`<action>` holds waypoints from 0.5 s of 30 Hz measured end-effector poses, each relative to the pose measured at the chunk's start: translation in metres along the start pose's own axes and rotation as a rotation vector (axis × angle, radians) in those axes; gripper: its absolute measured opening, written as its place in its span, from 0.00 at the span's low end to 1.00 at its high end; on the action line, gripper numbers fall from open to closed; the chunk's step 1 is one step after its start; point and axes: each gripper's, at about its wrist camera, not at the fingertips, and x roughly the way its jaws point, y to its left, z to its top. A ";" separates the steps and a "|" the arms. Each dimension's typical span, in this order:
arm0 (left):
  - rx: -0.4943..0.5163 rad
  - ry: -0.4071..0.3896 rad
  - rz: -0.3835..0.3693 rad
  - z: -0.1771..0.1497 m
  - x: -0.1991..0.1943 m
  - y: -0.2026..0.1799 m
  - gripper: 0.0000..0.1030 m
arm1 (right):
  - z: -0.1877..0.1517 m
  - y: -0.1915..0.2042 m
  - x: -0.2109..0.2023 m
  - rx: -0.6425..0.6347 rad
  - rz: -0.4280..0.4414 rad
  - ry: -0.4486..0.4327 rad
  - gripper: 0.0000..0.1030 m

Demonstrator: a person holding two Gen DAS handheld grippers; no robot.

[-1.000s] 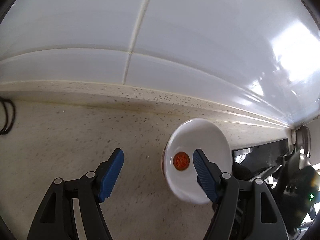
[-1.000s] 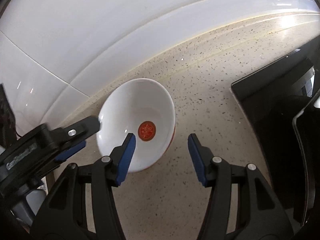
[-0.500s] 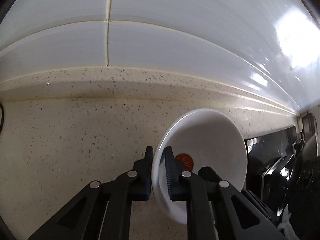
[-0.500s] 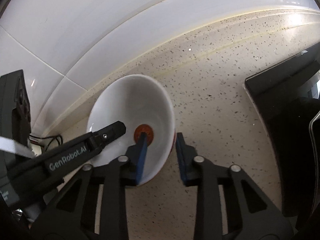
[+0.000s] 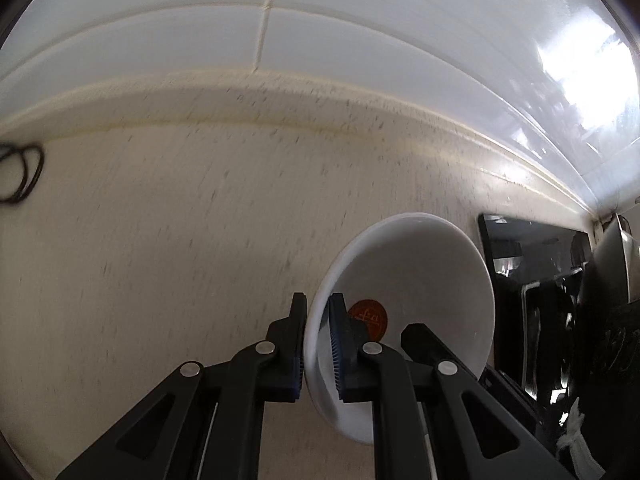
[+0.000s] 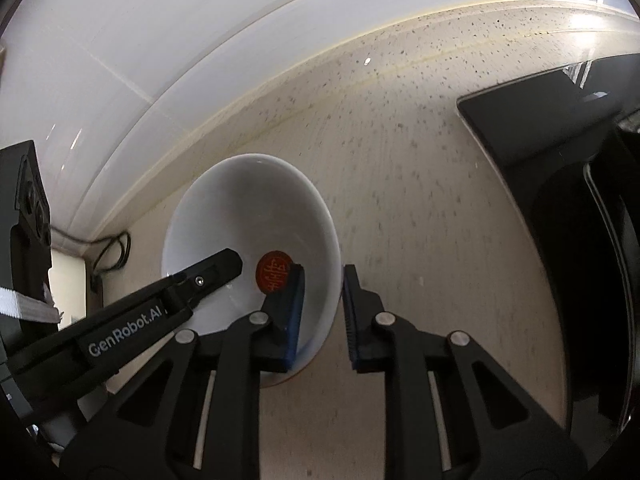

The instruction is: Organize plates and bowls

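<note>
Bowl (image 5: 420,280) first — white, with a red seal mark at its bottom, it sits between my two claws over the speckled counter (image 5: 160,240), near the tiled wall (image 5: 360,40) and just beside a black appliance (image 6: 560,128) on my right.

My left gripper (image 5: 318,344) is clamped on the bowl's left rim, one pad outside and one inside the wall; I take the rim because the thin edge is the only part narrow enough for these pads. My right gripper (image 6: 323,312) straddles the opposite rim, one pad inside by the red mark, the other outside. A gap shows between the outer pad and the bowl, so I judge that side not firmly pinched — it stands narrowly apart, more a guard than a grip.

Holding at two opposite edges should keep the bowl from tipping as I carry it to wherever the dishes are stacked. Glazed ware is slick, so a one-sided hold could let it pivot. Blur on the counter suggests motion; I cannot tell whether the bowl is off the surface.
</note>
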 end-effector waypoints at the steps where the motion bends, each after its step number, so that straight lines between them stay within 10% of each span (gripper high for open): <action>1: -0.006 0.002 -0.001 -0.008 -0.003 0.002 0.12 | -0.007 0.001 -0.003 -0.006 0.003 0.004 0.21; 15: 0.024 -0.013 0.018 -0.072 -0.055 0.012 0.12 | -0.070 -0.001 -0.050 -0.059 0.025 0.011 0.21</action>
